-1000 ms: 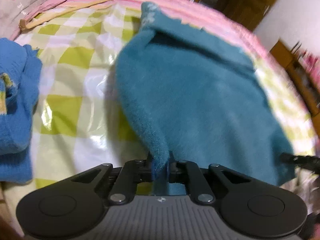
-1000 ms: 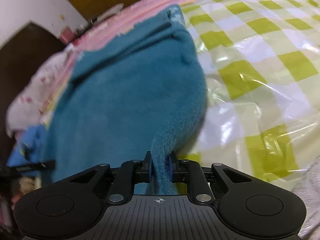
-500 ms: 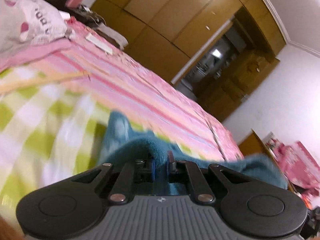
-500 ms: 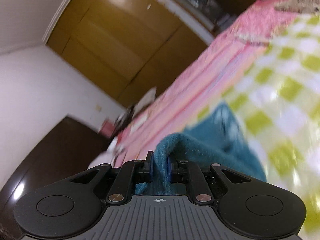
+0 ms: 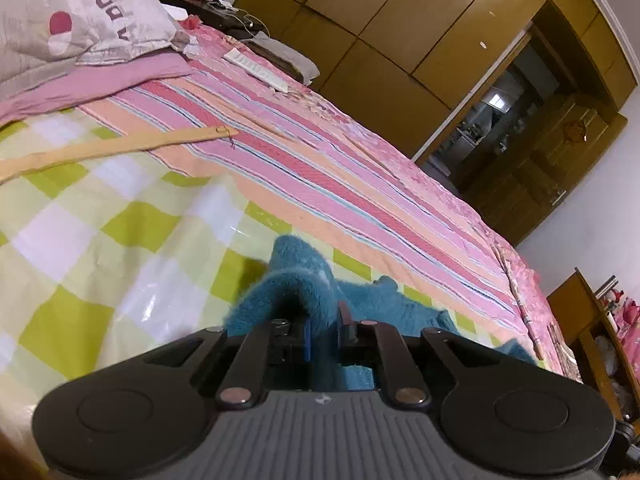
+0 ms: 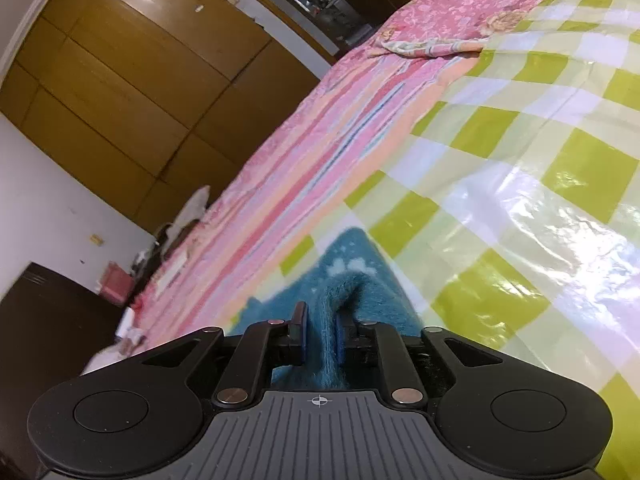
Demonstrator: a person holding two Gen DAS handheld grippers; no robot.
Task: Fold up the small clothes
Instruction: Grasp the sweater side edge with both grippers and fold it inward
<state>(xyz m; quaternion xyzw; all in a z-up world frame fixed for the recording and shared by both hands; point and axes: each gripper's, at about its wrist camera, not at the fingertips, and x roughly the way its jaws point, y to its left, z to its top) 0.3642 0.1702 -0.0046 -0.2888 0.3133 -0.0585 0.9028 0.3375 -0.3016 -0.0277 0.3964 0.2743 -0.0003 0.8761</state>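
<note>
Right now the left gripper [image 5: 323, 334] and right gripper [image 6: 320, 334] are each pinching the teal garment [image 6: 352, 280]. Its free end is trailing forward onto the checkered sheet [image 6: 520, 184], equally near both.

This is a bedroom in a home. A bed [image 5: 360, 184] fills most of both views, spread with a pink striped quilt [image 5: 304, 168] and a shiny green-and-white checked cover [image 5: 100, 240]. A grey printed pillow [image 5: 80, 28] lies at one end. Along the far wall stands a built-in wooden wardrobe [image 5: 400, 32] with tall plain doors, beside an open doorway [image 5: 492, 120] into another room. A dark cabinet [image 6: 48, 344] sits against a white wall.
</note>
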